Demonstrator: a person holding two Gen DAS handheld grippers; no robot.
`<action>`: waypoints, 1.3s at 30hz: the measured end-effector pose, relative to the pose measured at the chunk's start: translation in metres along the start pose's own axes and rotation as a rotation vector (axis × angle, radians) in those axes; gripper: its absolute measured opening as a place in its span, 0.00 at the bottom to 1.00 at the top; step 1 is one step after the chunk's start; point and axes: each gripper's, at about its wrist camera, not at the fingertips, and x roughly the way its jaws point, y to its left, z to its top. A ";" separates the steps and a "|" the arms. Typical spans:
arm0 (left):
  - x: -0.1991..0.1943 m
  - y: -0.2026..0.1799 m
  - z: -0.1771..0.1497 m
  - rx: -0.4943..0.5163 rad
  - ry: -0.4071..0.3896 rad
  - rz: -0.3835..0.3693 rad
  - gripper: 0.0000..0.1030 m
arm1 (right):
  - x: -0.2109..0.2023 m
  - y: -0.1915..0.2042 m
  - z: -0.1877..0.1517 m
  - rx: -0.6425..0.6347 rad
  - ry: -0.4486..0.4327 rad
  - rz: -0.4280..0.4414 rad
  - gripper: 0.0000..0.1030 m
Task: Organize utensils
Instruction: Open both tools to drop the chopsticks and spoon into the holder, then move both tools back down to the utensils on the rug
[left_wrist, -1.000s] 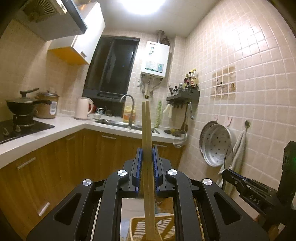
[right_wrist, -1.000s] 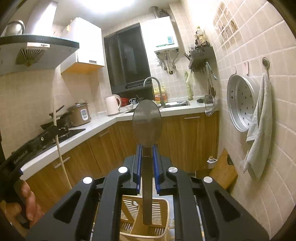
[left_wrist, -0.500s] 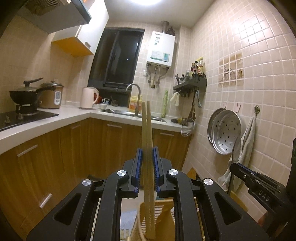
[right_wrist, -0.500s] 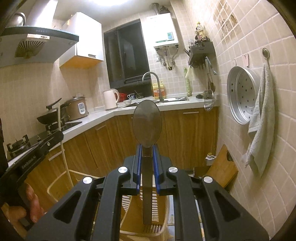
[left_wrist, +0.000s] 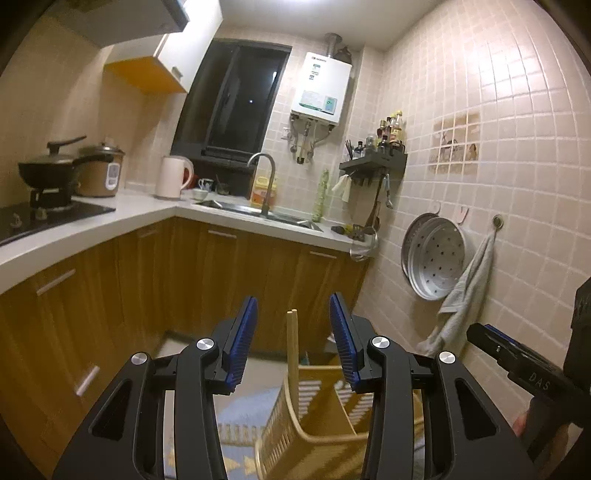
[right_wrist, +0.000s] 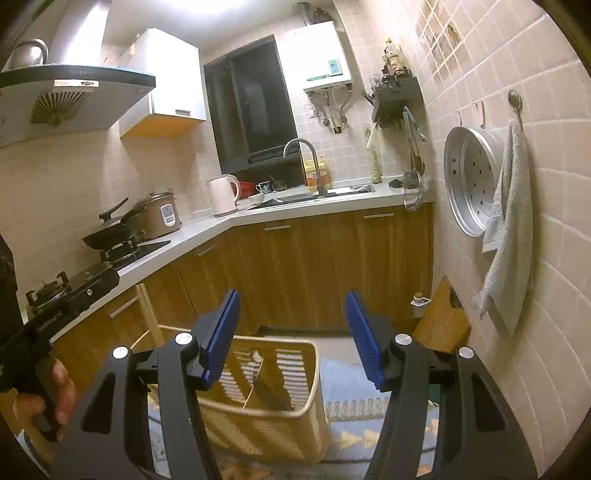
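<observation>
Left claw (left_wrist: 293, 341): jaws spread wide, blue pads (left_wrist: 242, 341) parted, nothing gripped. A pair of chopsticks (left_wrist: 292, 347) is seen standing between the parted jaws, touching neither pad, with the lower ends inside the slatted basket (left_wrist: 325, 413) below. In the right wrist view the chopsticks (right_wrist: 149, 314) are observed leaning at the basket's left side, tops above the rim.

Right claw (right_wrist: 291, 339): jaws likewise spread wide, nothing gripped. The basket (right_wrist: 295, 417) is seen directly beneath it, resting on a patterned rug (right_wrist: 362, 406) on the floor. A divider is noted inside the basket. A spoon (right_wrist: 271, 391) lies in the compartment right of the divider, bowl down, dark against the slats. Which compartment holds the chopsticks cannot be told for certain; they appear to be on the left side.

The left claw body, marked with lettering, is seen at the left edge of the right wrist view, held by a hand (right_wrist: 55, 391). The right claw body is seen at the right edge of the left wrist view.

Surroundings noted: counter (right_wrist: 332, 201) with sink and tap, kettle (right_wrist: 221, 194), rice cooker (right_wrist: 160, 216), pan (right_wrist: 110, 232) on the stove, a perforated metal tray (right_wrist: 471, 181) and a towel (right_wrist: 508, 258) hung on the tiled wall, a cutting board (right_wrist: 443, 317) leaning at the wall's foot.
</observation>
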 end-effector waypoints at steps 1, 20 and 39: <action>-0.005 0.001 0.001 -0.009 0.005 -0.007 0.37 | -0.005 0.001 0.001 -0.004 0.006 0.001 0.54; -0.077 -0.002 -0.028 -0.096 0.349 -0.108 0.37 | -0.073 0.018 -0.039 0.070 0.382 -0.002 0.54; -0.082 -0.002 -0.163 -0.012 0.860 -0.118 0.27 | -0.045 0.008 -0.135 0.075 0.757 -0.029 0.29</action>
